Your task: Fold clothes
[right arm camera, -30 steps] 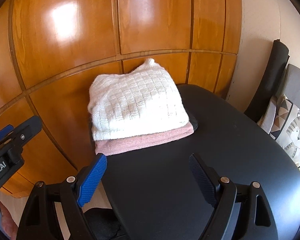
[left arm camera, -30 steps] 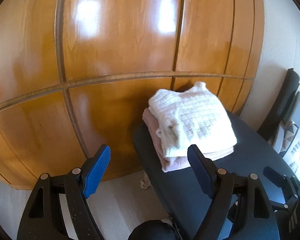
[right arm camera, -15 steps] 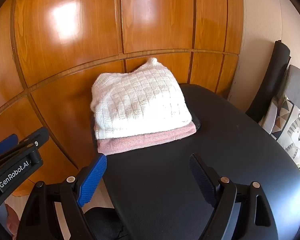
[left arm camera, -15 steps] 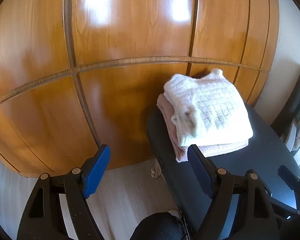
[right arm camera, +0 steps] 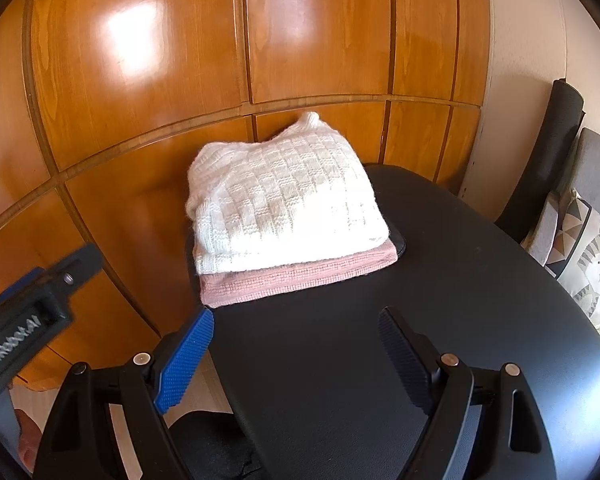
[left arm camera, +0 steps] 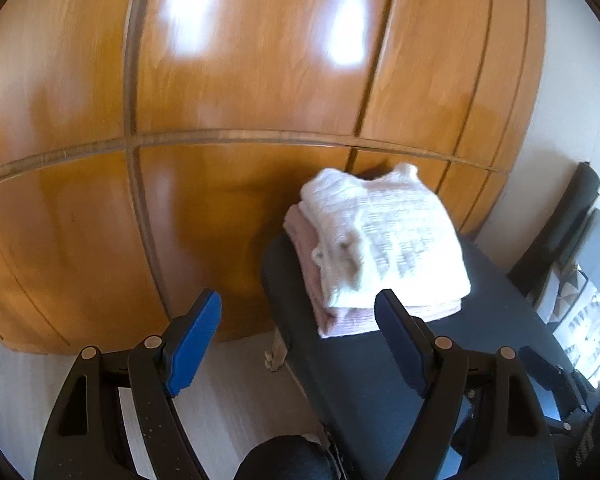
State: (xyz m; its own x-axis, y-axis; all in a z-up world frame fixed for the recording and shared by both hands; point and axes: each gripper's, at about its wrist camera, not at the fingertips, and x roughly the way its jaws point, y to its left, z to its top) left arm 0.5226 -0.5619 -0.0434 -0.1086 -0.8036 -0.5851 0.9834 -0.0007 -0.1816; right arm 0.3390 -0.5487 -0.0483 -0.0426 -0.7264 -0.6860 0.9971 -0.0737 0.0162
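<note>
Both the left gripper [left arm camera: 298,324] and the right gripper [right arm camera: 296,340] are spread, pinching nothing. The white sweater [right arm camera: 284,196] lies folded on the pink garment [right arm camera: 300,276], near the dark table [right arm camera: 420,320] edge — a careless push can slide the stack off.

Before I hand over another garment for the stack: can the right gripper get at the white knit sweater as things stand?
Probably yes. The right gripper stands open and empty over bare black table, and nothing lies between it and the white knit sweater, which sits uncovered on top of the pink garment.
</note>
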